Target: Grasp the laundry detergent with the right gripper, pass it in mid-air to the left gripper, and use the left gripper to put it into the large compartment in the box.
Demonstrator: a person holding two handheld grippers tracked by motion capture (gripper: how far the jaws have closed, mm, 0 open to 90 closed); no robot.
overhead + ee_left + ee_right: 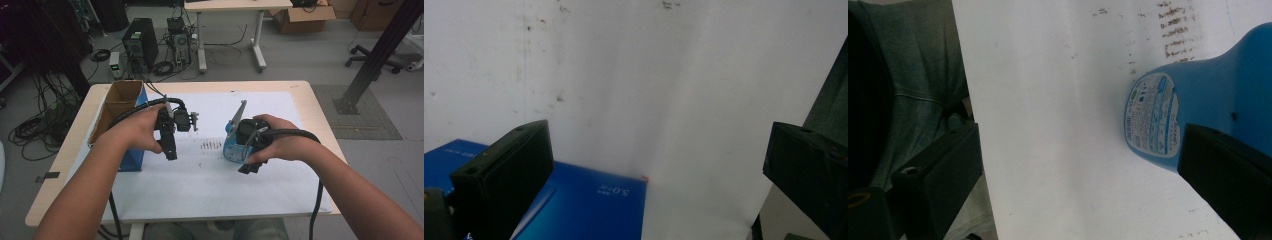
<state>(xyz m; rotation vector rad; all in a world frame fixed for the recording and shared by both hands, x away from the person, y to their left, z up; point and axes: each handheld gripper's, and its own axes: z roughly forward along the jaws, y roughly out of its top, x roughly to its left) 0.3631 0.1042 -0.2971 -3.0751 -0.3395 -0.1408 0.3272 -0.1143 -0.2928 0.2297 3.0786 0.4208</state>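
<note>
Two grippers, jaws spread, empty: right gripper [248,161] just beside blue bottle [1208,105], mid-table; left gripper [169,142] nearer blue box [589,205], left edge.

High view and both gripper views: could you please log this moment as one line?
left gripper: open, beside blue box | right gripper: open, beside blue bottle | surface: white sheet
</note>
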